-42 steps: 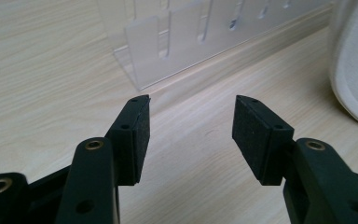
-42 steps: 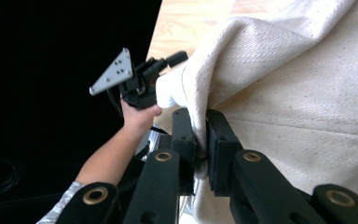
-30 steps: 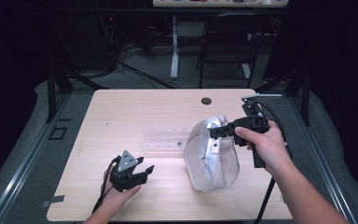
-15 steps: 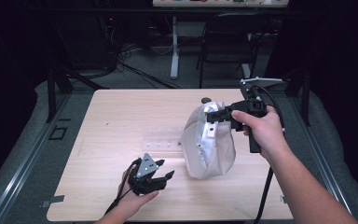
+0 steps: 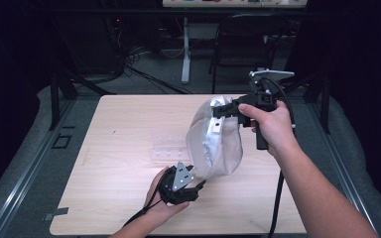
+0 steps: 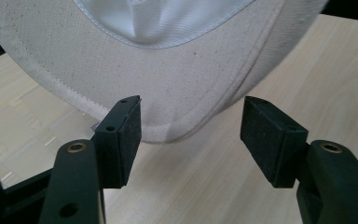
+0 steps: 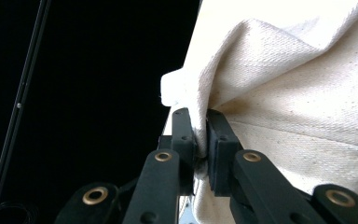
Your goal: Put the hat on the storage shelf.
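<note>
Above the wooden surface (image 5: 119,148), the cream cap (image 5: 216,144) is hanging higher and farther right than a second ago. The right gripper (image 5: 223,110) is pinching its fabric edge, while the left gripper (image 5: 191,191), jaws spread, is closing in beneath its brim, likely preparing a second grasp.

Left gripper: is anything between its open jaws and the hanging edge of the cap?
Nothing visible. The left gripper is open, with the cap edge hanging just beyond its jaws above bare table. The right gripper holds the cap up.

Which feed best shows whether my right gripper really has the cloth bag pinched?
The right gripper view: the right gripper has a fold of the cloth bag clamped between its jaws. The high view shows it hanging; the left gripper view shows its bottom edge.
</note>
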